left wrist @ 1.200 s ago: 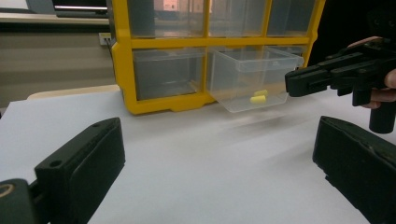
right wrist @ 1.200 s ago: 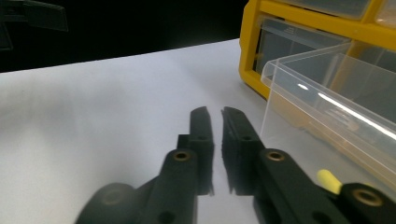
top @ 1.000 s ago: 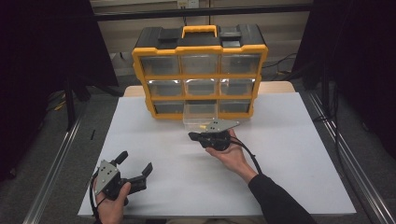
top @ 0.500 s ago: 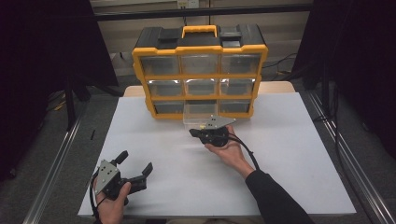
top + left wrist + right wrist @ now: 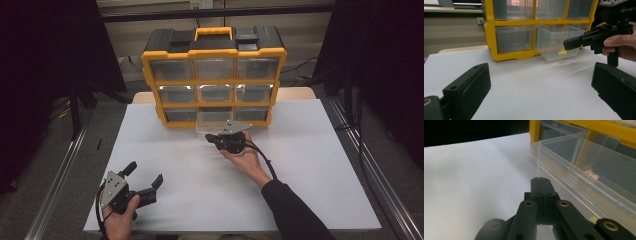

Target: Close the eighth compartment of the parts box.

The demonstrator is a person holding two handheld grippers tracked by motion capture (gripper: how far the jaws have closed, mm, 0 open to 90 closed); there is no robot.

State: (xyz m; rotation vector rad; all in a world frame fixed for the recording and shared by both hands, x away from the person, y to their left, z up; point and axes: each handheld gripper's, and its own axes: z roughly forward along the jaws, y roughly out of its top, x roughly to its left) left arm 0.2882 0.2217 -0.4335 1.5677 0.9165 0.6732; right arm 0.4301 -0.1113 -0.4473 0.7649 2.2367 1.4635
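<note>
Right gripper (image 5: 212, 139) edged nearer drawer (image 5: 556, 42), contact perhaps hidden, jaws together

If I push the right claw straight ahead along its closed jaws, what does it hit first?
Most likely the front wall of the clear plastic drawer pulled out of the yellow organiser. The right claw, jaws shut, sits just before it, though the depth is hard to judge.

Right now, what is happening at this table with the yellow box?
A person holds a gripper in each hand at a white table. The right gripper, its jaws shut, is at the front of a clear drawer that sticks out of the bottom row of the yellow organiser. Small yellow pieces lie inside that drawer. The left gripper is open, near the table's front edge, away from the organiser.
</note>
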